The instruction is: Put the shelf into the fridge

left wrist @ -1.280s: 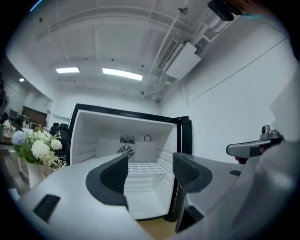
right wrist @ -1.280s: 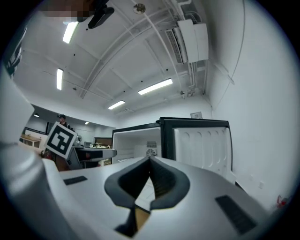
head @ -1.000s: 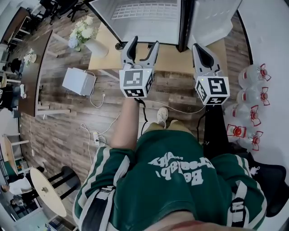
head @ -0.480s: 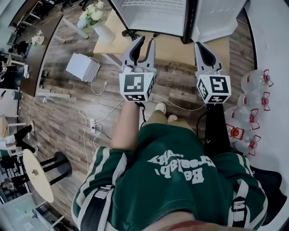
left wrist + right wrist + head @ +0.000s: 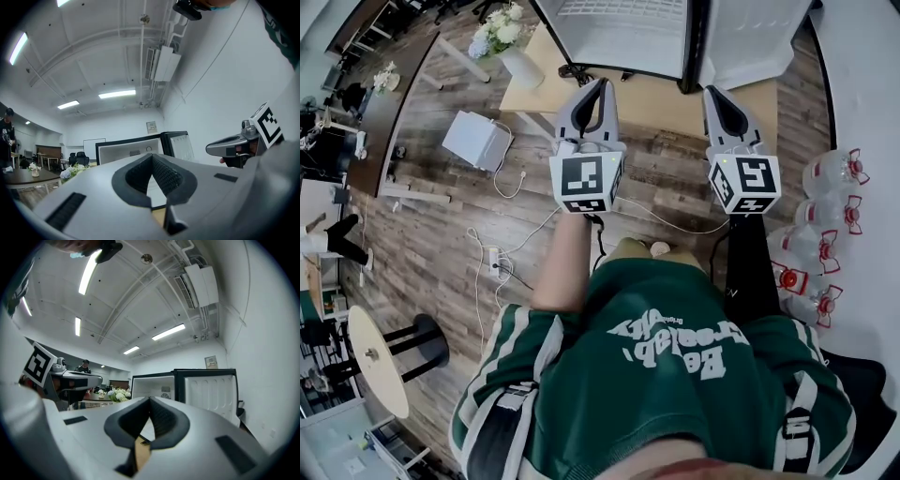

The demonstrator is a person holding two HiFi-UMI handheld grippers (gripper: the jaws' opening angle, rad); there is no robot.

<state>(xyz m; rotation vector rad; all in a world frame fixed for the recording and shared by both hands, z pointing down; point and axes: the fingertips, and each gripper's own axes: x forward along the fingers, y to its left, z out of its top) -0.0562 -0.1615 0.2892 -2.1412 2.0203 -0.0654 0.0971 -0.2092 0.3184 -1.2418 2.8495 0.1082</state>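
1. Nearest the head camera was the person's green shirt [image 5: 666, 375]. A bare forearm [image 5: 562, 267] reached forward from it to the left gripper [image 5: 600, 86].
2. The left gripper's jaws had just been closing. In its own view the ribbed pads met at the tips with nothing between them.
3. The right gripper [image 5: 718, 94] was held level beside it, a little apart. Its jaws were also pressed together and empty.
4. Below the grippers lay wood-plank floor with a thin white cable [image 5: 675, 220] trailing across it. A small white box [image 5: 475, 141] stood to the left, and clear water bottles [image 5: 830, 169] stood by the wall on the right.
5. Beyond the grippers' tips sat a low pale wooden table [image 5: 656, 98], with a white vase of flowers [image 5: 502, 42] at its left end.
6. Farthest off, at the back of that table, stood the fridge [image 5: 623, 37]. Its white inside faced the person and its door [image 5: 741, 37] was swung open to the right.
7. Neither gripper held the shelf, and it could not be made out for certain in any view.
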